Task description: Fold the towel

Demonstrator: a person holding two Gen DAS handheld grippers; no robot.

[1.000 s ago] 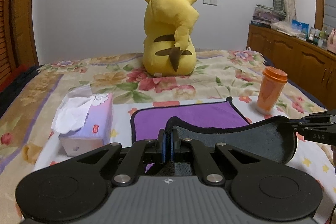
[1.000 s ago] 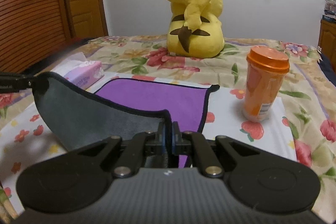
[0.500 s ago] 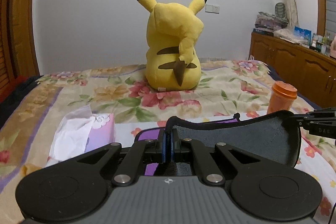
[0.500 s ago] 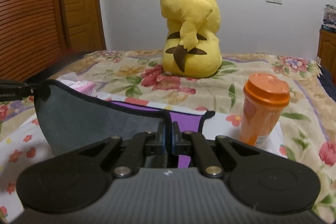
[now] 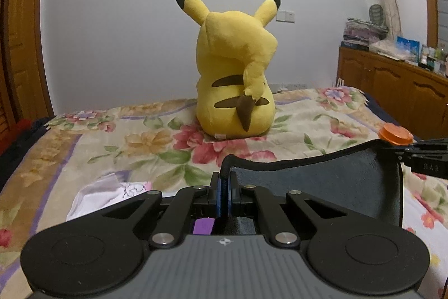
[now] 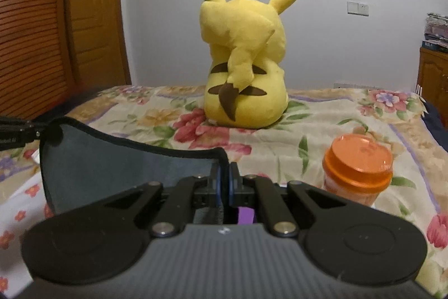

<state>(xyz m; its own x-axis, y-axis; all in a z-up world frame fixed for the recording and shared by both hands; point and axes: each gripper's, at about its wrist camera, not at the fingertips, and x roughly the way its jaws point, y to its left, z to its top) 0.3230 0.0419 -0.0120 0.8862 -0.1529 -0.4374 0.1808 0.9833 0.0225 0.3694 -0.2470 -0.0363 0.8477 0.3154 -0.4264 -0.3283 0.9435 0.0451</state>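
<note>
The towel (image 5: 322,181) is grey on one side and purple on the other, with a black hem. It hangs stretched between my two grippers above the bed. My left gripper (image 5: 224,175) is shut on its left corner. My right gripper (image 6: 224,167) is shut on its right corner; its tip also shows in the left wrist view (image 5: 420,159). The grey side of the towel (image 6: 126,164) faces me in the right wrist view. A strip of the purple side (image 6: 246,215) shows below the jaws. The rest of the towel is hidden behind the gripper bodies.
A yellow Pikachu plush (image 5: 235,86) sits at the far middle of the floral bed (image 5: 140,142). An orange-lidded cup (image 6: 357,173) stands to the right. A tissue box (image 5: 112,192) lies to the left. A wooden cabinet (image 5: 397,91) lines the right wall.
Both grippers have risen with the towel's near edge and carried it forward. The flat purple area on the bed has dropped out of sight. Both grips are unchanged.
</note>
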